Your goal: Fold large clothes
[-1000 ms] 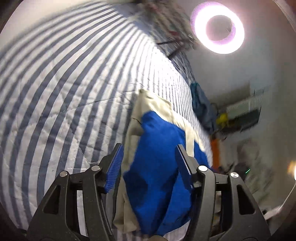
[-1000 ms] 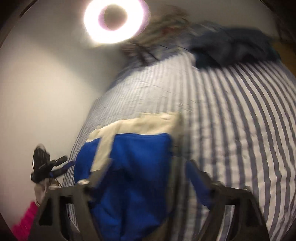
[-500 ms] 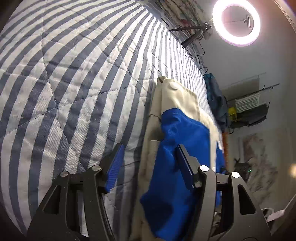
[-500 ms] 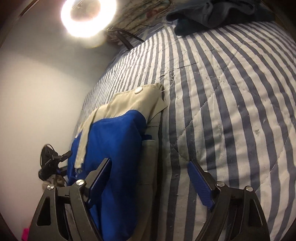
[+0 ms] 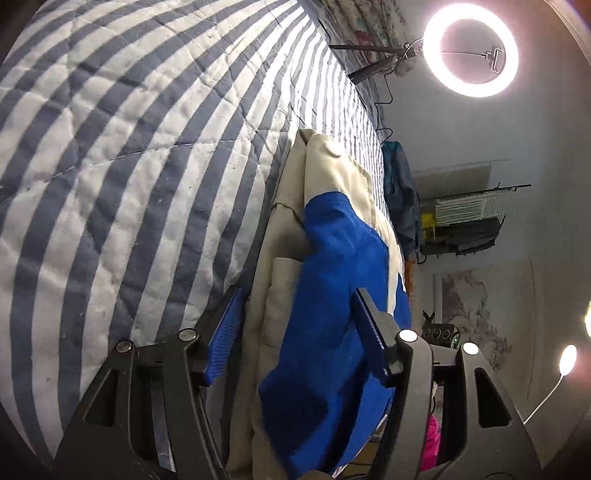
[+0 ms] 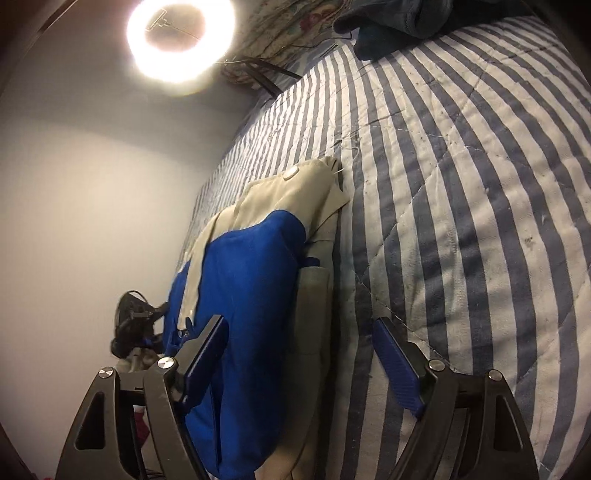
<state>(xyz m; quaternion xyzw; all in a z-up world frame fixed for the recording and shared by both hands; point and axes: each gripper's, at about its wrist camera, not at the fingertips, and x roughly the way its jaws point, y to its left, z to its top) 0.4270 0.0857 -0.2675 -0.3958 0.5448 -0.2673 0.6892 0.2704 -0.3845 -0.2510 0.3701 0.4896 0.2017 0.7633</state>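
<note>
A folded garment, blue (image 5: 332, 258) over beige, with a pale button at its far end, lies on the striped quilt (image 5: 147, 147). My left gripper (image 5: 300, 291) straddles its near end. One pad sits by the quilt with a dark gap to the cloth, and the other finger lies against the blue cloth. In the right wrist view the same garment (image 6: 251, 266) runs between the fingers of my right gripper (image 6: 301, 320). Its quilt-side pad stands well clear of the beige edge. Both grippers are open.
The blue-and-white quilt (image 6: 461, 184) fills the far side of both views. A lit ring light (image 5: 471, 51) on a stand shines beyond the bed. Dark clothes (image 6: 406, 18) are heaped at the quilt's far end. A teal cloth (image 5: 399, 192) and a wire rack (image 5: 465, 221) stand off the bed.
Both grippers have sunk toward the quilt and tilted, so the garment looks closer and sharper between the fingers. The jaws' widths look unchanged.
</note>
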